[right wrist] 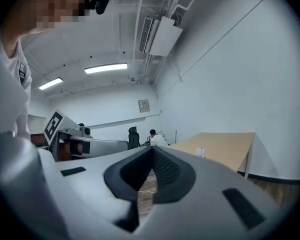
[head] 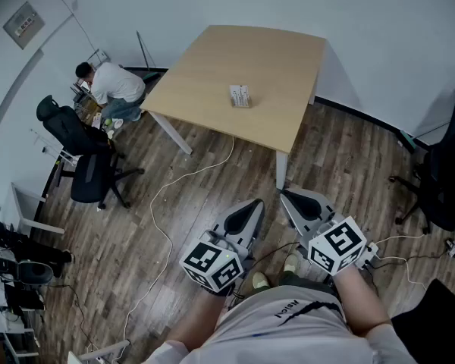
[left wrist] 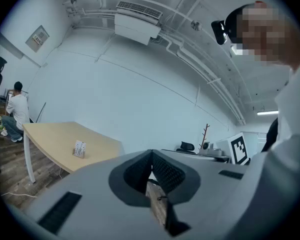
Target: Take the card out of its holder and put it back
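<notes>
Head view: the card [head: 240,94] is seen seated in its holder [head: 240,104] on the table [head: 212,67], well apart from both grippers. Left gripper [head: 250,208] and right gripper [head: 291,199] are closed on nothing. Removal is judged not yet begun; an approach to the table and opened jaws are called for.
</notes>
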Demonstrator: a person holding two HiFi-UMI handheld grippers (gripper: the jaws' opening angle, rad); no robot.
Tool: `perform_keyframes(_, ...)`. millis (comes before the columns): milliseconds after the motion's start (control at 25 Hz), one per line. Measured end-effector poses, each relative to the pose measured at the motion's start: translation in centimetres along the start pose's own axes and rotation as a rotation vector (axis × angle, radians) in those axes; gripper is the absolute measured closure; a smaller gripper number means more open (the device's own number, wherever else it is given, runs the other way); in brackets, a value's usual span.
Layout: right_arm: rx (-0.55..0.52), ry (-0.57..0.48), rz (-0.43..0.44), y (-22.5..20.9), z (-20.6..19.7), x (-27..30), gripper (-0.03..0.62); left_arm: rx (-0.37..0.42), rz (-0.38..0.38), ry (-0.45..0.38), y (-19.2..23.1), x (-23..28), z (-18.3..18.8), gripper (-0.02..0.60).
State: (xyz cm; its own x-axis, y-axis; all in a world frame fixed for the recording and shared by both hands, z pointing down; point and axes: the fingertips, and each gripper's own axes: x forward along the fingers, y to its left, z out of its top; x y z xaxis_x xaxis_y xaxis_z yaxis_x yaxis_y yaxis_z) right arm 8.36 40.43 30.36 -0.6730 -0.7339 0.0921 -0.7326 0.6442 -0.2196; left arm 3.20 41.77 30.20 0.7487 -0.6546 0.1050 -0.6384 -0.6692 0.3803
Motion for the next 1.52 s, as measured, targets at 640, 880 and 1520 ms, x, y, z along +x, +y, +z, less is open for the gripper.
perform_keyframes(640,0.048,-0.078,0.042,-8.1,2.3,-1.5,0.582,0.073,0.142,-0.034,3.2,4.2,1.6,0.568)
perform_keyframes(880,0.063,-0.083,0.074,-9.2,2.3,0.0,0.582,0.066,0.171,-0.037,4.5,5.2,2.2,0.568)
perform_keyframes(1520,0.007,-0.063,0.140,-12.5,3.1,13.3,0.580,0.070,0.103,-0.060,16.3,12.3,5.7,0.568)
